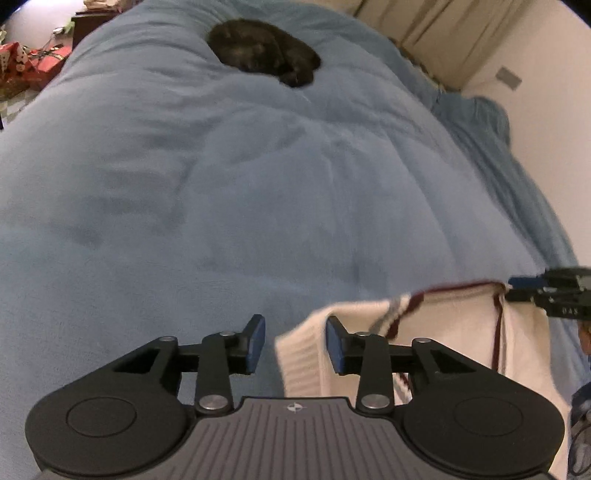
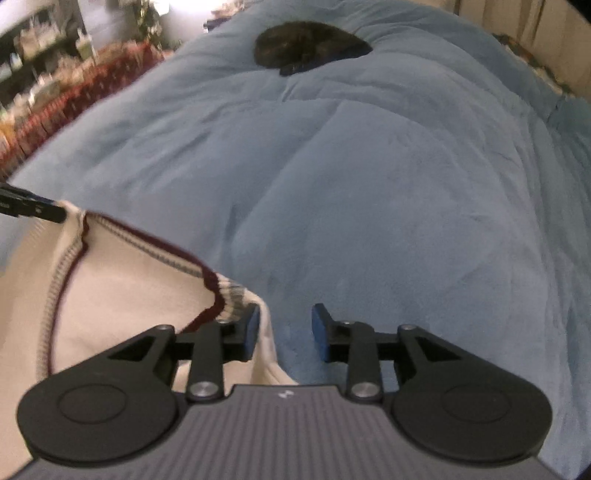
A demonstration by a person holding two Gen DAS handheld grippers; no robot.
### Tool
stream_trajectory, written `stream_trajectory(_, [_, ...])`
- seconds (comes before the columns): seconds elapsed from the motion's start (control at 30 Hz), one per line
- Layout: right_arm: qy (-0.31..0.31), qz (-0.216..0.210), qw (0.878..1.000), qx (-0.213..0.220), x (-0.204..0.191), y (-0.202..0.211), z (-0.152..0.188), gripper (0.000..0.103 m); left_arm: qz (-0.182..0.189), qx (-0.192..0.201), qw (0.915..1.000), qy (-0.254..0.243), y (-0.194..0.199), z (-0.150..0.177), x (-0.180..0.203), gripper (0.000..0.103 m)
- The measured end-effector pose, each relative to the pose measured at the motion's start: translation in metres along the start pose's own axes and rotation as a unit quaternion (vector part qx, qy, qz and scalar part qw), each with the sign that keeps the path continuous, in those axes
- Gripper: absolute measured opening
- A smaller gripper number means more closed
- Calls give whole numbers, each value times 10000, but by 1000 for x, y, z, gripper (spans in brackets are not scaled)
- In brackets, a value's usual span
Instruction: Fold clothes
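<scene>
A cream sweater [image 1: 454, 325] with dark red trim lies on the near edge of a blue blanket [image 1: 258, 184]. At the sweater's two sides, the left gripper [image 1: 295, 343] and right gripper [image 2: 284, 330] stand partly open, pads pressing nothing. Far up the blanket lies a black heap [image 1: 264, 48].

Blue duvet [image 1: 258, 184], curled black cat [image 1: 264, 50], beige curtains [image 1: 436, 33]
</scene>
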State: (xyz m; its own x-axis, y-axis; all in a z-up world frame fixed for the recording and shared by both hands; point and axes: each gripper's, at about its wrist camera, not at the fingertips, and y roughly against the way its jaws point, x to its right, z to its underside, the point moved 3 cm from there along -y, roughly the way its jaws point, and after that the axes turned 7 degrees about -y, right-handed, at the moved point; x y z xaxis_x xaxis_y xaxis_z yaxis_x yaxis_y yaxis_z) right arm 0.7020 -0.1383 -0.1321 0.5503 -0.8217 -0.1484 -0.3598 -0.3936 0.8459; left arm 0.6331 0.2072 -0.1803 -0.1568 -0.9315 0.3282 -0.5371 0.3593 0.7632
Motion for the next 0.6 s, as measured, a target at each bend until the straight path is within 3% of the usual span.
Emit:
stream_trajectory(0.1, [-108,-257,9996,26,2,12,-4,36,-25,187,9994,287,11,-14,-6,41])
stream_trajectory(0.17, [-127,-263,9996,66,0,21,-5,36,267,282,9970,666,20,-23,-11,41])
stream_trajectory(0.3, [-429,-179,9987,231,0,44,9,36,540,423,9967,435,48,-16,7,41])
stream_trajectory(0.47, [-761,50,9970,163,-10,77,79,36,487,186,9982,294,75,42,34,41])
stream_trajectory(0.6, [-1016,252,9944,137,-24,99,147,36,81,167,9993,339,92,98,40,41])
